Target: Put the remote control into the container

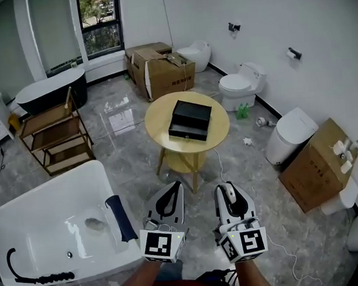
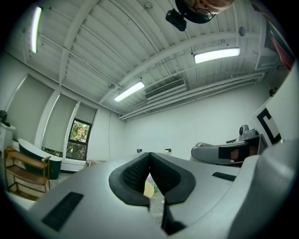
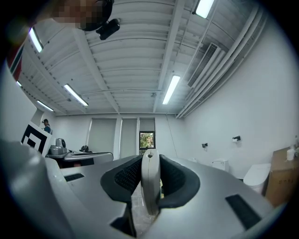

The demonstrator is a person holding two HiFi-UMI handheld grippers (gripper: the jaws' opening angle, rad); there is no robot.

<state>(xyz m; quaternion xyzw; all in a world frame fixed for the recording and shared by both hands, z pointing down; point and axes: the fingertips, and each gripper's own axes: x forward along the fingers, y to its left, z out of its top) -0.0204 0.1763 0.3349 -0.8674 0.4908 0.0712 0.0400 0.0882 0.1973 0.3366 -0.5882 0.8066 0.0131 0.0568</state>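
A black box-shaped container [image 1: 190, 120] lies closed on a round yellow table [image 1: 219, 139] ahead of me. My right gripper [image 1: 228, 188] is shut on a slim white remote control [image 1: 231, 195], short of the table and above the floor. In the right gripper view the remote control [image 3: 149, 182] stands on edge between the dark pads [image 3: 175, 179] of the right gripper [image 3: 150, 161]. My left gripper [image 1: 176, 186] hovers beside it on the left, shut with nothing in it. In the left gripper view the left gripper [image 2: 149, 158] has its pads touching at the tip.
A white bathtub [image 1: 43, 226] stands close on my left. A wooden shelf [image 1: 54, 134] and a black tub [image 1: 50, 91] sit further left. Cardboard boxes [image 1: 160, 66] [image 1: 318, 164] and toilets [image 1: 239, 87] line the back and right walls. A white cable [image 1: 281, 248] trails over the floor.
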